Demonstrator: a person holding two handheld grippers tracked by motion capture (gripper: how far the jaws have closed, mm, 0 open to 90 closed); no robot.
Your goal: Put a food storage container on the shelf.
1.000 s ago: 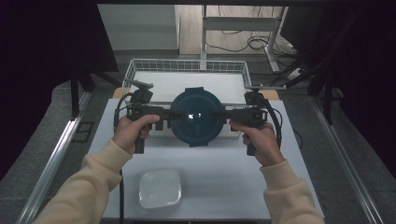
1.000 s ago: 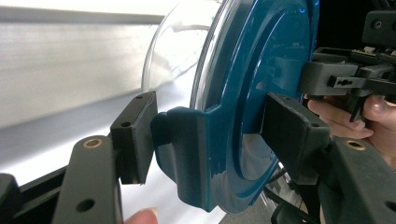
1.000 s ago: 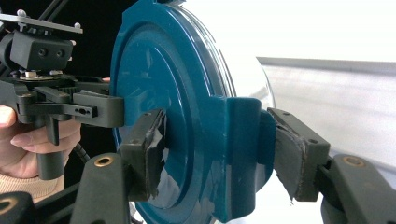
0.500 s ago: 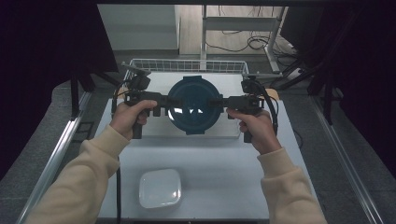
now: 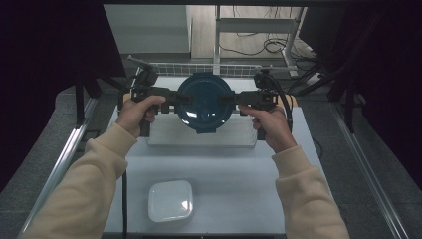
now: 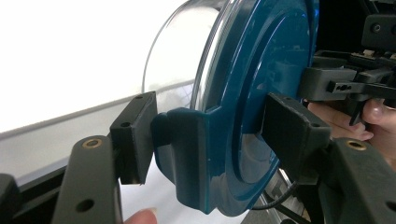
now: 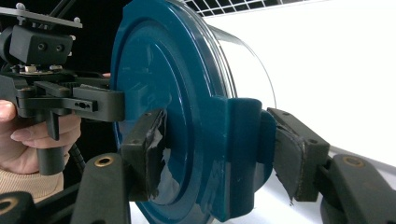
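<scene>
Change: the round container (image 5: 204, 102) sits farther from the person than a second ago, up by the wire basket (image 5: 199, 68), and both arms reach farther forward.
Round container: clear body with a dark teal lid (image 6: 261, 93), held between the two grippers above the far part of the table (image 5: 234, 174); contents cannot be told.
Left gripper (image 5: 171, 97): clenched on the lid's left latch tab (image 6: 187, 149).
Right gripper (image 5: 230, 98): clenched on the opposite tab (image 7: 243, 154).
White dish (image 5: 170, 200): on the near table, well apart from the container, nothing seen in it.
</scene>
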